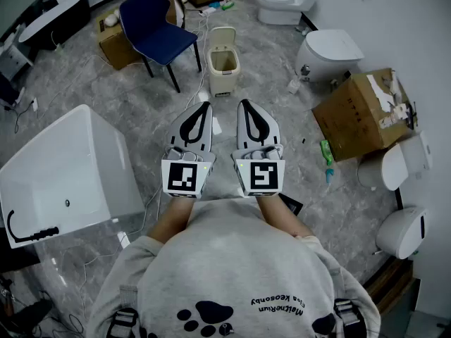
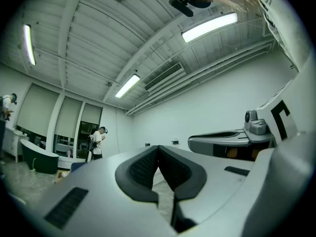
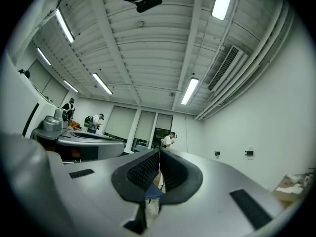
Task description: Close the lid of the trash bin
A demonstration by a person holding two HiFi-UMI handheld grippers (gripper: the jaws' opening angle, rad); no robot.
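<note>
not begun yet: bin [image 1: 224, 69] on the floor by the blue chair [image 1: 156, 28], lid [image 1: 223, 35] up, not yet pushed down. left gripper [image 1: 204, 106] and right gripper [image 1: 244, 104] side by side, well apart from the bin, fingers shut tight on nothing. no bin in either gripper view; hinge too small to make out.

The trash bin [image 1: 224, 69] stands just right of the chair [image 1: 156, 28], between the bathtub [image 1: 99, 162] and cardboard box [image 1: 359, 115].
</note>
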